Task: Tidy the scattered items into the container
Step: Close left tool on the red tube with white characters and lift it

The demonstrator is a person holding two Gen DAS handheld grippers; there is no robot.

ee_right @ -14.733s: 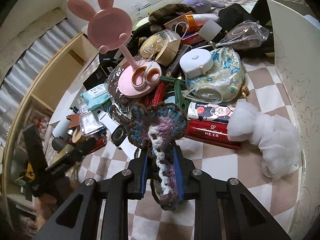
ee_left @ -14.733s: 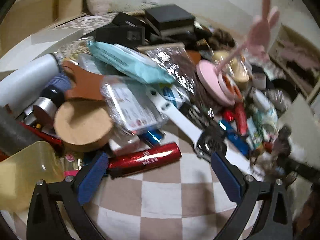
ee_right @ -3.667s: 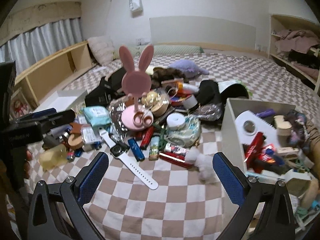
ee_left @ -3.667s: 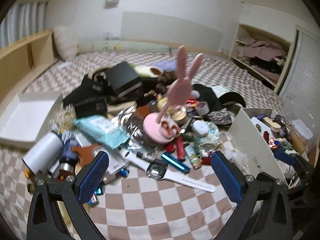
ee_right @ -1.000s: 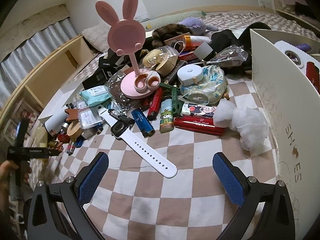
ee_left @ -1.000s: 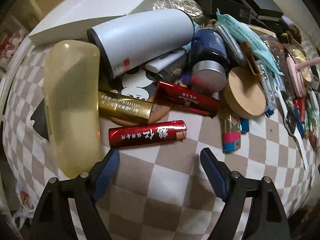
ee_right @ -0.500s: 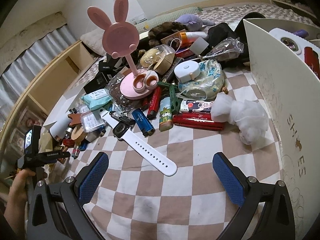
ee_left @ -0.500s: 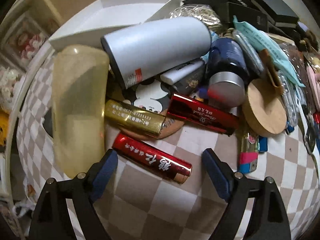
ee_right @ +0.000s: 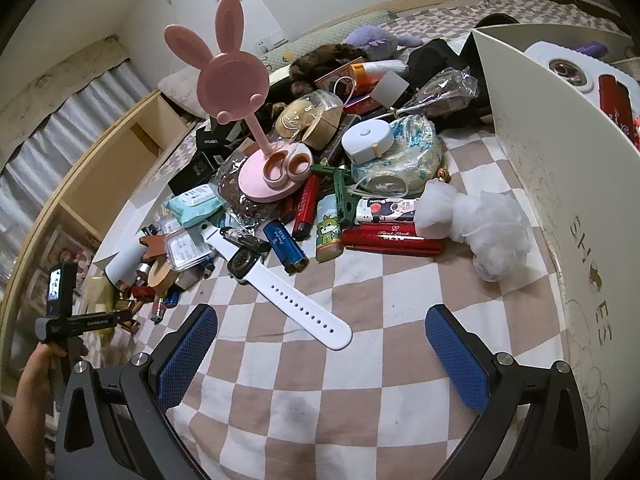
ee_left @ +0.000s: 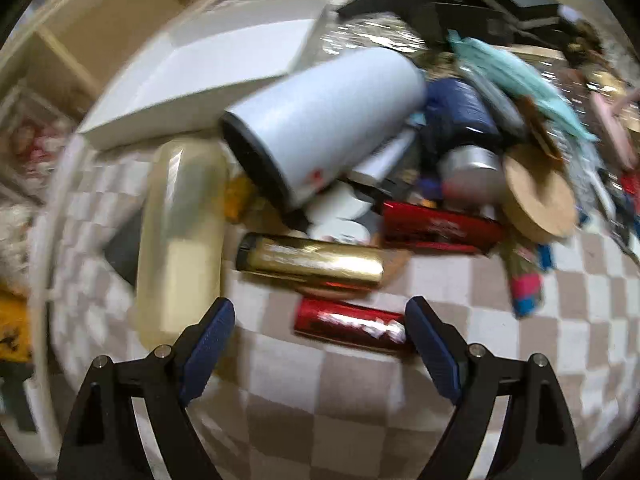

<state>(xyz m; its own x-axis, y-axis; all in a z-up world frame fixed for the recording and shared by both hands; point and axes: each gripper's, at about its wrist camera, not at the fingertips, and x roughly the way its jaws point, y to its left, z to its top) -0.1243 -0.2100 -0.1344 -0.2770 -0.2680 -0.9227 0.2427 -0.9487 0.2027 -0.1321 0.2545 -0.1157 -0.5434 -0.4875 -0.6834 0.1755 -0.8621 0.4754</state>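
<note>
While the left gripper [ee_left: 316, 326] pointed steeply down with its fingers [ee_left: 208, 334] spread wide, a red lighter [ee_left: 352, 326] lay on the checkered bedcover [ee_left: 360, 412] between the tips, untouched, just below a gold lighter [ee_left: 310, 260] and beside a translucent yellow case [ee_left: 180, 236]. The right gripper [ee_right: 320, 344] hung over bare bedcover, fingers wide and empty, near a white watch [ee_right: 276, 276], with the cream shoe box [ee_right: 560, 184] at its right.
</note>
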